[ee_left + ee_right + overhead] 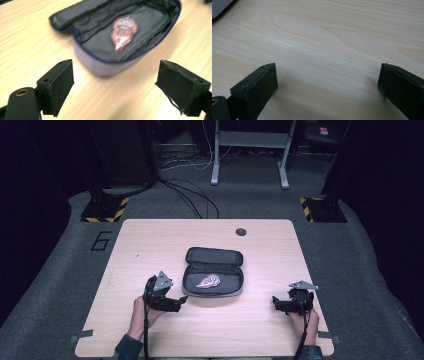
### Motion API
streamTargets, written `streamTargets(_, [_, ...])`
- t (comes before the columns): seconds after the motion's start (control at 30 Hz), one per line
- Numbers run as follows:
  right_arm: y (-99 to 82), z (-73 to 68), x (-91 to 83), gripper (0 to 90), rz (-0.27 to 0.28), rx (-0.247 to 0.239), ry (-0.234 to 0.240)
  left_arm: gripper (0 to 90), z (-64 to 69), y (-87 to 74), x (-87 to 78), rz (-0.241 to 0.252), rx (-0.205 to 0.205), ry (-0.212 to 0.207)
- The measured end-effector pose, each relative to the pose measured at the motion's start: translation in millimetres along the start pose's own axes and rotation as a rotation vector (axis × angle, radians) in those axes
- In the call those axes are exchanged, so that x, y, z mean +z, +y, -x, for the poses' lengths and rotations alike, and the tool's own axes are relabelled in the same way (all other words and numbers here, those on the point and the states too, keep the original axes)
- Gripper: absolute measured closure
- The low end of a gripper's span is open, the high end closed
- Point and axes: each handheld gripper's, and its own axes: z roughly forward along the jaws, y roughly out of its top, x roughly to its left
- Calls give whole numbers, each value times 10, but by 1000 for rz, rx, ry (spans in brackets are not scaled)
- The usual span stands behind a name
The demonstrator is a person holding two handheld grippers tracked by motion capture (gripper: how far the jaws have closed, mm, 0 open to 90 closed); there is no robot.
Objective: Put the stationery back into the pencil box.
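Both tools, left tool [176,302] and right tool [280,304], flank the open case [213,272], jaws spread; best approach its lid squarely

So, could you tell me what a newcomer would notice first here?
Probably the open dark case at the middle of the wooden table, with a small pinkish item lying inside. Next, the left hand-held gripper close beside it and the right hand-held gripper farther off, both open.
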Motion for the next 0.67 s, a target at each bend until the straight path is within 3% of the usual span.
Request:
streamTargets(0.17, [0,-1,0,22,0,1,0,125,-45,-208,-67,-35,-4,49])
streamTargets(0.4, [0,-1,0,21,-1,1,0,74,-118,-573,-5,-123,-36,105])
streamTargets(0.67, [10,-4,14,0,-6,13,-6,23,-157,-737,24,-141,-80,115])
